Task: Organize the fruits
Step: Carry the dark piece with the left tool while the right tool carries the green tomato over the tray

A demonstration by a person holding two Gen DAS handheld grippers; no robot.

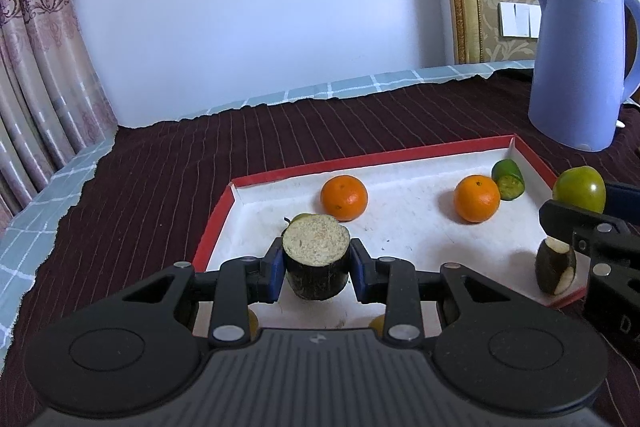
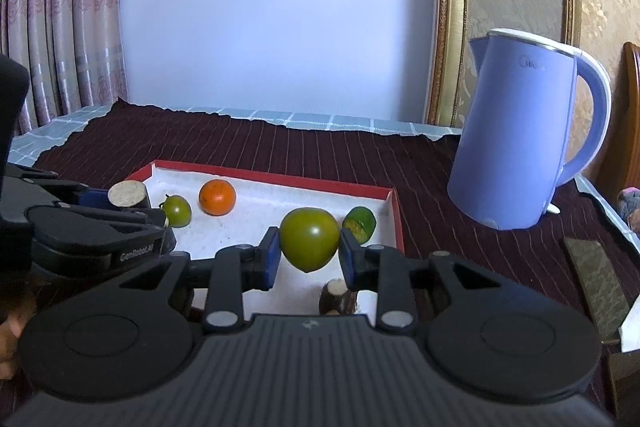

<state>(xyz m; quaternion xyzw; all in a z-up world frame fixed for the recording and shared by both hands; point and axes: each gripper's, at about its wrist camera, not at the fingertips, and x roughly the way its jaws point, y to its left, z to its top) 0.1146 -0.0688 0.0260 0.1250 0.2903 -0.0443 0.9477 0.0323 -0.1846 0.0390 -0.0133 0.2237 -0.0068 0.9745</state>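
Observation:
My left gripper [image 1: 316, 267] is shut on a dark-skinned cut chunk [image 1: 316, 259] with a pale, fibrous cut face, held over the near left part of a red-rimmed white tray [image 1: 360, 159]. My right gripper [image 2: 308, 255] is shut on a large green tomato [image 2: 309, 239] above the tray's right side. In the tray lie two oranges [image 1: 344, 197] [image 1: 477, 198], a green cut piece [image 1: 508, 179], a small green tomato [image 2: 177, 211] and a second dark chunk [image 1: 556, 267] near the front right corner.
A lilac electric kettle [image 2: 520, 147] stands to the right behind the tray [image 2: 276, 177] on a dark striped cloth [image 1: 160, 187]. A checked cloth edges the table along the wall. Curtains hang at the left. A dark flat object [image 2: 592, 283] lies at the right.

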